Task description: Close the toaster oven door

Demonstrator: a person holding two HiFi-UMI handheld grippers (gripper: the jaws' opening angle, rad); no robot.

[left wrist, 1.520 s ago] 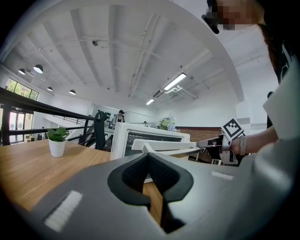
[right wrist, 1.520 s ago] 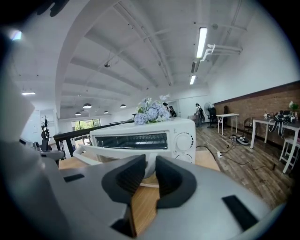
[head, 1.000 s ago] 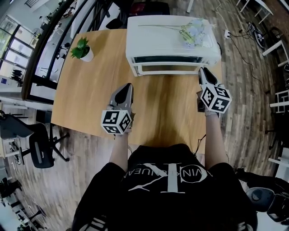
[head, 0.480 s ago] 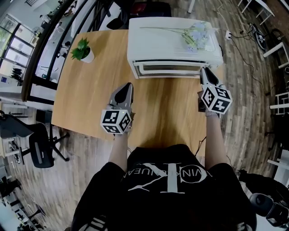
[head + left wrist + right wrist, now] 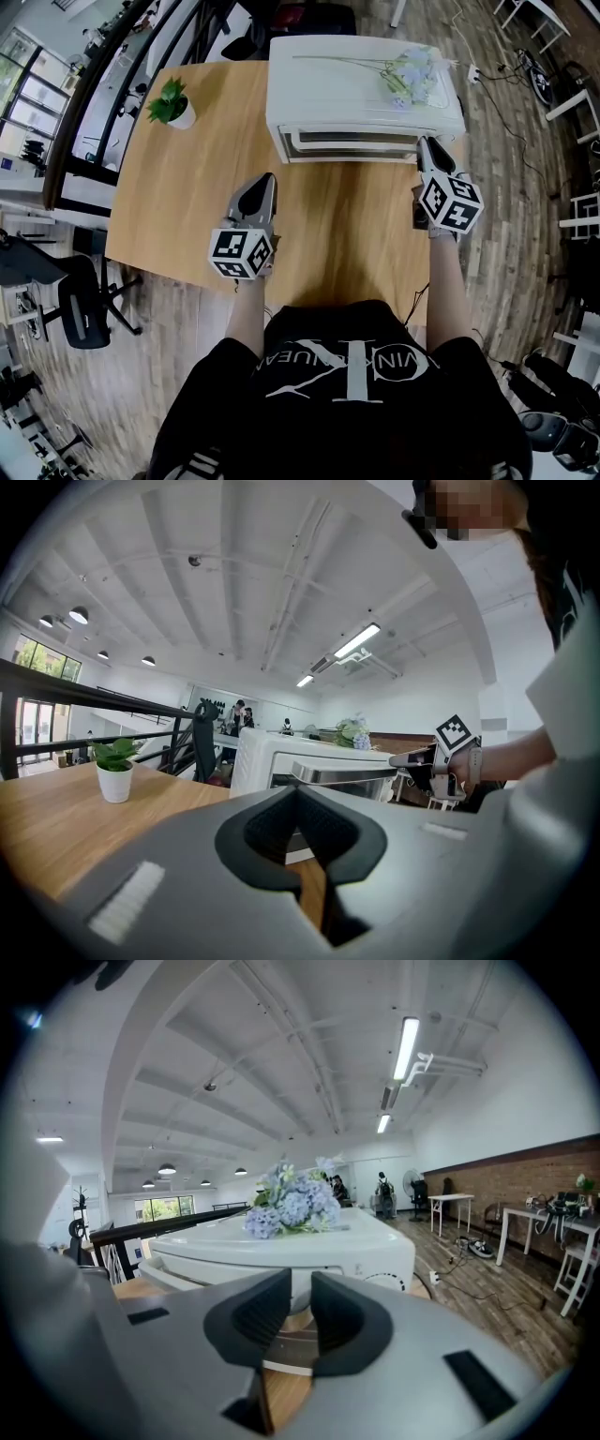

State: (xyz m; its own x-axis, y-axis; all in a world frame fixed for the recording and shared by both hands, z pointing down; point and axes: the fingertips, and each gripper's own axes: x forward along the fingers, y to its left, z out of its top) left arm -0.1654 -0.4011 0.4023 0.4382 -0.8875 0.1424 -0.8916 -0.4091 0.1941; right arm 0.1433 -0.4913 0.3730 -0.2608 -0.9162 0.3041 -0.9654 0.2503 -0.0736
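toaster oven (image 5: 361,84) at tabletop (image 5: 187,206) far edge, door (image 5: 352,142) slightly ajar | right tool (image 5: 427,148) narrow gap, empty, at door's right end, likely pushing | left tool (image 5: 265,180) pinched together, empty, held clear

Table (image 5: 178,187): light wood top.
Floor (image 5: 511,244): grey-brown planks around the table.
Railing (image 5: 94,689): black, past the table's left edge.
Office chair (image 5: 84,319): black, off the table's near-left corner.
Strip lights (image 5: 406,1049): lit, on the white ceiling above the table.
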